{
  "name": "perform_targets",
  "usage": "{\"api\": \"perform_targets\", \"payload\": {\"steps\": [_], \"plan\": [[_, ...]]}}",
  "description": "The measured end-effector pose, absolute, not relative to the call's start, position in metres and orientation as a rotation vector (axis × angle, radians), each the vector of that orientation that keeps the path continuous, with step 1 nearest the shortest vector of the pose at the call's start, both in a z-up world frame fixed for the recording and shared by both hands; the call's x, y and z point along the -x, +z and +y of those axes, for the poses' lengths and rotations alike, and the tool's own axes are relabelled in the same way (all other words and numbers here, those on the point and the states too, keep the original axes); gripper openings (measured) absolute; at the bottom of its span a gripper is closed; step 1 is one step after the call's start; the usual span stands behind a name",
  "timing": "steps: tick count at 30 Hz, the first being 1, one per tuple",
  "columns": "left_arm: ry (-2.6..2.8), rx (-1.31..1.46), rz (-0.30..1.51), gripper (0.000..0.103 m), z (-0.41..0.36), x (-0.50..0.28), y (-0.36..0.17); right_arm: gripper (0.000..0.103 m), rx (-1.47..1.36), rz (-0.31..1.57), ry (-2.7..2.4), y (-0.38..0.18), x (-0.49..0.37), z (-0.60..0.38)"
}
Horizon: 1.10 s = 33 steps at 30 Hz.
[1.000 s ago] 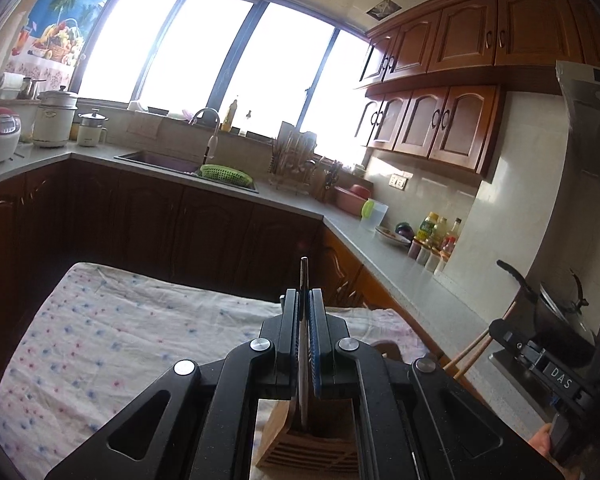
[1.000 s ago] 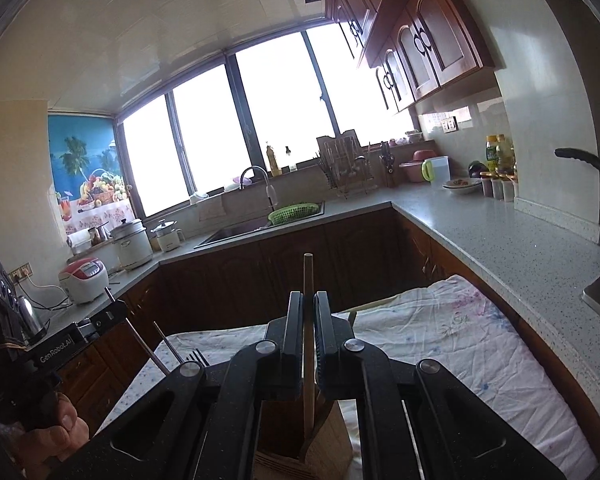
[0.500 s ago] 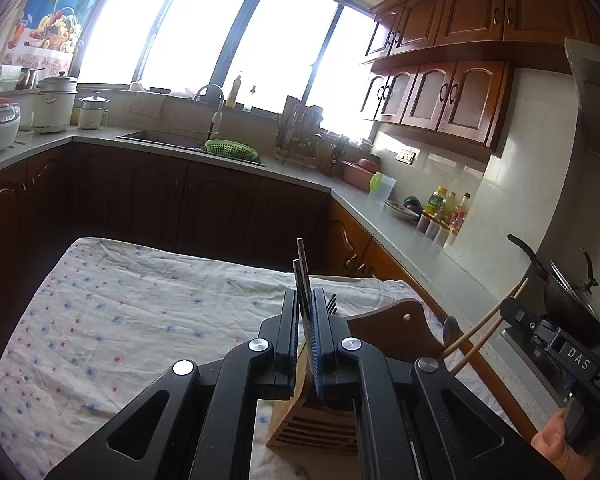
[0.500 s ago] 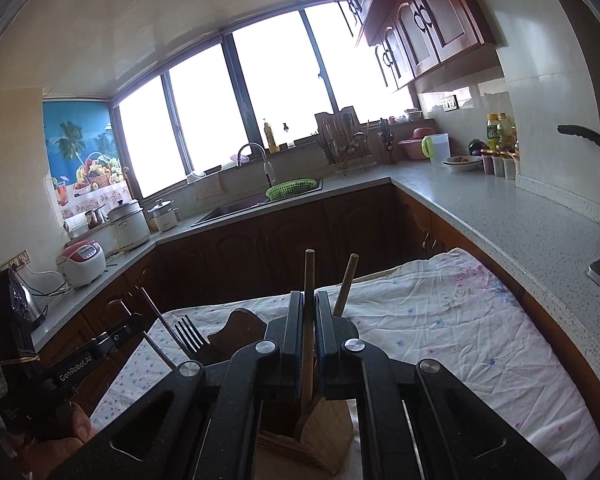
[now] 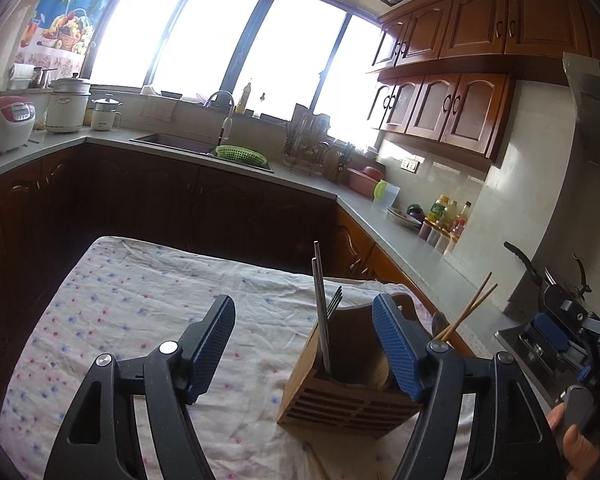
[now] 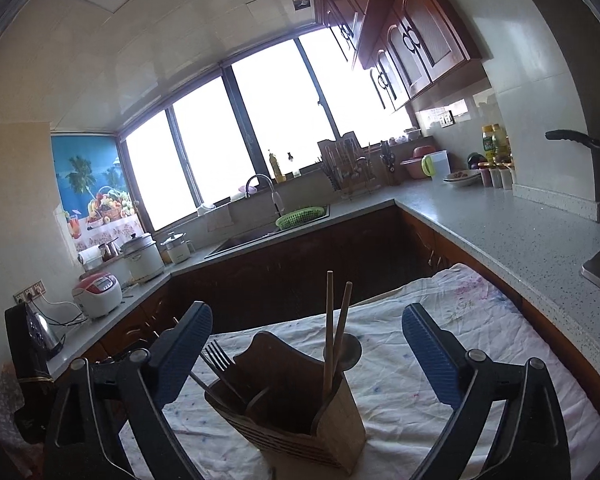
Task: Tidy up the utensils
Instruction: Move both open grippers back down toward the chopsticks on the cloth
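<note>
Standing spread now, both sets of jaws, just opened: L gripper [image 5: 304, 348] w/ nothing pinched, metal sticks [image 5: 321, 312] let go, upright in holder [image 5: 348, 396] between the pads but untouched. Same for R gripper [image 6: 308, 356]: wide apart, wooden sticks [image 6: 336, 332] free, leaning in own slot. Pinched tight on both pairs a sec ago, so both drops look done. Fork [image 6: 220, 360] and spoon [image 6: 346, 350] in holder too. Holder upright on cloth [image 5: 140, 300], near its R edge. No loose utensils seen on cloth; task prob. near end. Next: back both away w/o knocking sticks.
</note>
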State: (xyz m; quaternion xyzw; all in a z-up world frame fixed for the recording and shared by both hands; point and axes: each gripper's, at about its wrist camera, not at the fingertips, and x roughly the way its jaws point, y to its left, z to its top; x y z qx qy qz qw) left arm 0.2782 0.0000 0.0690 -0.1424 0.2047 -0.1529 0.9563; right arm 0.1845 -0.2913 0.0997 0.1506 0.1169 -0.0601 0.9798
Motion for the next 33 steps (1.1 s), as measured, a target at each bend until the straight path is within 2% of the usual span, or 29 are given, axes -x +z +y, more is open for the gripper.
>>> {"api": "perform_targets", "payload": {"steps": [9, 20, 33], "plan": [[-0.276, 0.282, 0.452, 0.078, 0.018, -0.218, 0.06, 0.101, -0.343, 0.279, -0.11, 0.081, -0.136, -0.284], [-0.26, 0.279, 0.582, 0.078, 0.024, -0.162, 0.041, 0.101, -0.372, 0.391, -0.135, 0.044, -0.085, -0.279], [-0.274, 0.258, 0.733, 0.078, 0.005, -0.138, 0.021, 0.101, -0.405, 0.511, -0.14, -0.004, -0.061, -0.272]]}}
